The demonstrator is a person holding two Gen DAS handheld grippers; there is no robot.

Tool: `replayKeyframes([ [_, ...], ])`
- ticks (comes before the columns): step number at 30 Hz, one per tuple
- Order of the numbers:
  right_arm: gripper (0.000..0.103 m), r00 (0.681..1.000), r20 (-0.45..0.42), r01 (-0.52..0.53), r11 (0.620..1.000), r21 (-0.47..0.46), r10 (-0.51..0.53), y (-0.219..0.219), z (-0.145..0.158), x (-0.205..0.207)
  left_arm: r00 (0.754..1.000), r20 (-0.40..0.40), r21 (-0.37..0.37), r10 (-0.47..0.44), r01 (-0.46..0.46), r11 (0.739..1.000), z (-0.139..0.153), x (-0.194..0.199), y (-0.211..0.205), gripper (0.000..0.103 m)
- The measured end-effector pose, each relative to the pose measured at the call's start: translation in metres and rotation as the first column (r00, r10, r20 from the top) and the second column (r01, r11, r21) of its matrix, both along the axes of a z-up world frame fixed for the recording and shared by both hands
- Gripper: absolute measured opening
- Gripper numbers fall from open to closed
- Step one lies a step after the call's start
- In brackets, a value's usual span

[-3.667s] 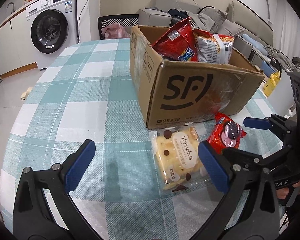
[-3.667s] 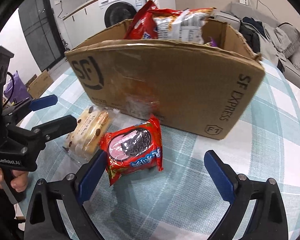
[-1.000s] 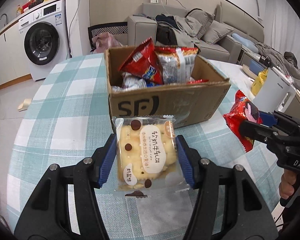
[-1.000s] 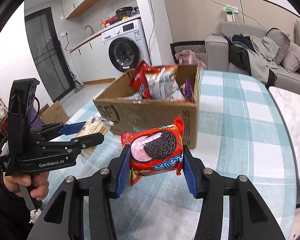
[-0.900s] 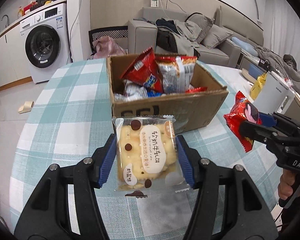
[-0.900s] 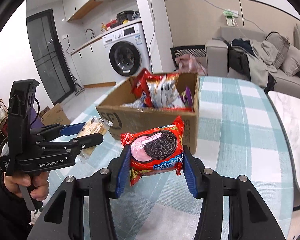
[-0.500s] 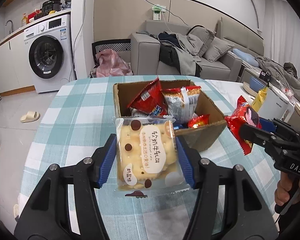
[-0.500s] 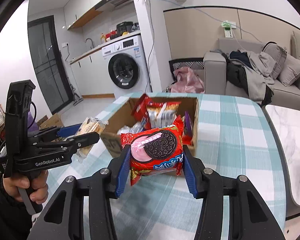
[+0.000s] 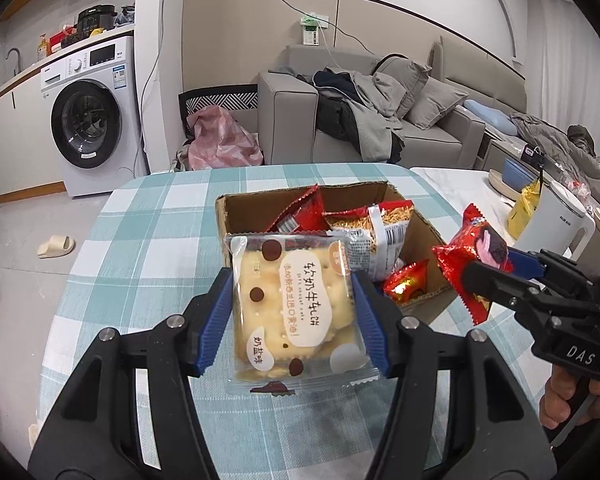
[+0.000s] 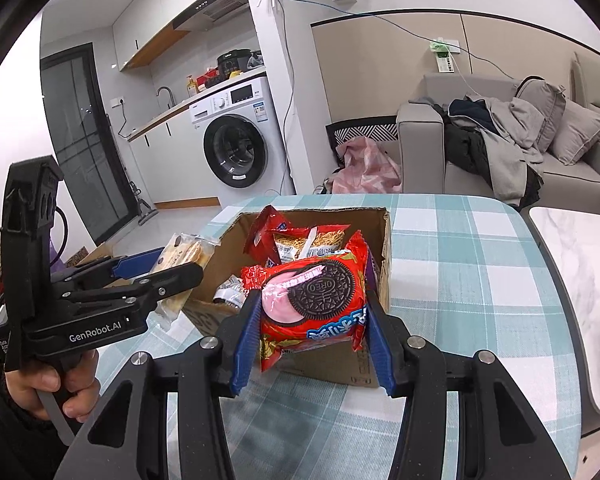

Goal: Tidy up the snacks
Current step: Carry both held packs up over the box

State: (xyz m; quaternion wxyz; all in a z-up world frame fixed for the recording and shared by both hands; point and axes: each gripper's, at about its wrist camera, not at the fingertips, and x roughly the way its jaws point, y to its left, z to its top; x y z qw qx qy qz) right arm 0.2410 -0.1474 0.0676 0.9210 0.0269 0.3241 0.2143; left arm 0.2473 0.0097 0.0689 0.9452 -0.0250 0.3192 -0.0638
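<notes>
My left gripper is shut on a clear pack of cream crackers and holds it in the air just in front of the open cardboard box. My right gripper is shut on a red Oreo pack, also held above the near side of the box. The box holds several snack bags, among them a red bag and a noodle snack bag. Each gripper shows in the other's view: the right one with the Oreo pack, the left one with the crackers.
The box stands on a table with a teal checked cloth. A white kettle and a marble side surface are to the right. A washing machine and a sofa are behind the table.
Both grippers closed on their packs and lifted them off the table. They have risen higher, so the box now appears lower and its inside shows.
</notes>
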Motion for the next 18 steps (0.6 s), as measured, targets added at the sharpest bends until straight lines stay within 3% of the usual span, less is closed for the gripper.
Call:
replayKeyframes([
  [18, 0.049, 0.999, -0.043, -0.012, 1.000, -0.019, 0.011, 0.015, -0.024, 0.045, 0.999, -0.034, 0.023, -0.022, 0.023, 0.999, -0.027, 0.058, -0.010, 0.056],
])
